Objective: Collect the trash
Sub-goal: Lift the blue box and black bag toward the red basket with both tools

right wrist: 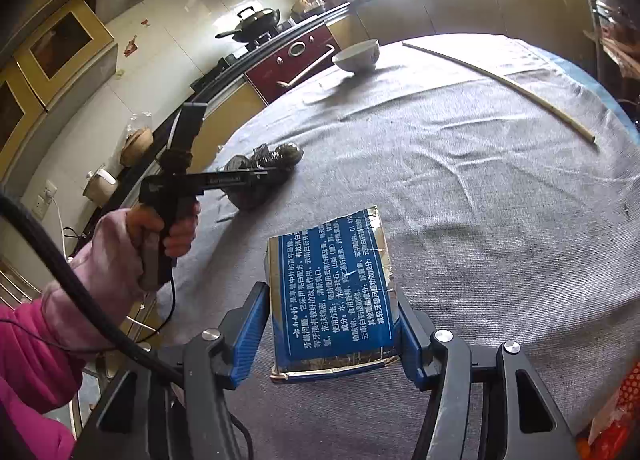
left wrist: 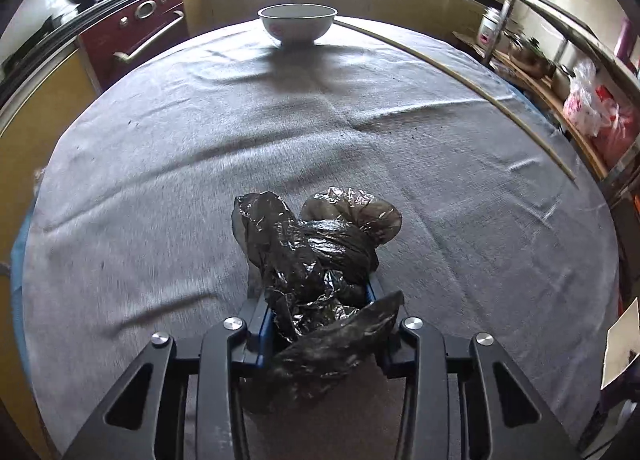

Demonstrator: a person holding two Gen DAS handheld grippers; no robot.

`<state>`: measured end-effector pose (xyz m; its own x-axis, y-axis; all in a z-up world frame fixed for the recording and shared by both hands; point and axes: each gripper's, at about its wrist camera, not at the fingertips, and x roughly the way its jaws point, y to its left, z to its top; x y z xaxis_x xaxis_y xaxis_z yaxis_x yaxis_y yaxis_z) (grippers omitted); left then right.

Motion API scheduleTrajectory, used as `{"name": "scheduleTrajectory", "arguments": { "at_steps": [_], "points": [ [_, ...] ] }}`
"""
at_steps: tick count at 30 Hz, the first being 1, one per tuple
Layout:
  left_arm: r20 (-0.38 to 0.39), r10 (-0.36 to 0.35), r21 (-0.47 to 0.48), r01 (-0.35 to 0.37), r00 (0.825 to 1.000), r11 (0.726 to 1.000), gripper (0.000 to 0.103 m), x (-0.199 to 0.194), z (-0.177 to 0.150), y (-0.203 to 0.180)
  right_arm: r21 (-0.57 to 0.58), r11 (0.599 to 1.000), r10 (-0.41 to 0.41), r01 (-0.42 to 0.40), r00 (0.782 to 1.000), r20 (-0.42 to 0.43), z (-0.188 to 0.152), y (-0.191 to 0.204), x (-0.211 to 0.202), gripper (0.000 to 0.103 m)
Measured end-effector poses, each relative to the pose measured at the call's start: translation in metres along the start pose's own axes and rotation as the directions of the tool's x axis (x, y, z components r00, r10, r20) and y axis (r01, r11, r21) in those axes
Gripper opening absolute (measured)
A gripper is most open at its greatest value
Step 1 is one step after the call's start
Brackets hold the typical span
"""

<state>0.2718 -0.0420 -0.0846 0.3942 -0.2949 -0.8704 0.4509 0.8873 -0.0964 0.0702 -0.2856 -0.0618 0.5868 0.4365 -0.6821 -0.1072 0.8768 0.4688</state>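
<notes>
left wrist: left tongs (left wrist: 316,300) clamp black plastic bag (left wrist: 312,244) | right wrist: right tongs (right wrist: 334,324) clamp blue box (right wrist: 334,292)

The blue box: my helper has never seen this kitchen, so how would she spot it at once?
Start at the big table under the grey cloth. On its near side, the right gripper holds a flat blue box between its jaws. Unlike the crumpled black plastic bag or the white bowl, it carries white Chinese print and silver edges.

Bag (right wrist: 260,176) left of box (right wrist: 332,292); bowl (right wrist: 356,56) behind.
</notes>
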Motion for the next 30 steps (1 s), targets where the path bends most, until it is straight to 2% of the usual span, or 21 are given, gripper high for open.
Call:
{"name": "scheduleTrajectory", "arguments": {
  "at_steps": [2,9,14,20,30],
  "points": [
    [0.023,0.01,-0.015,-0.009,1.0,1.0,0.041,-0.013,-0.008,-0.009,0.001,1.0,-0.007,0.007,1.0,0.015,-0.001,0.002,-0.004,0.061],
    [0.095,0.124,0.011,-0.126,0.988,0.992,0.041,-0.067,-0.049,-0.065,0.051,0.997,-0.059,0.055,0.995,0.086,-0.012,-0.001,-0.033,0.061],
    [0.175,0.121,-0.014,-0.12,0.977,0.993,0.041,-0.117,-0.078,-0.098,0.096,0.992,-0.097,0.086,0.988,0.124,-0.023,-0.003,-0.056,0.062],
    [0.262,0.132,-0.012,-0.134,0.956,0.991,0.041,-0.157,-0.093,-0.135,0.111,0.988,-0.128,0.11,0.977,0.171,-0.042,0.001,-0.088,0.061],
    [0.311,0.132,0.039,-0.151,0.941,0.988,0.041,-0.189,-0.115,-0.186,0.136,0.98,-0.175,0.144,0.952,0.253,-0.077,0.002,-0.146,0.061]
  ]
}}
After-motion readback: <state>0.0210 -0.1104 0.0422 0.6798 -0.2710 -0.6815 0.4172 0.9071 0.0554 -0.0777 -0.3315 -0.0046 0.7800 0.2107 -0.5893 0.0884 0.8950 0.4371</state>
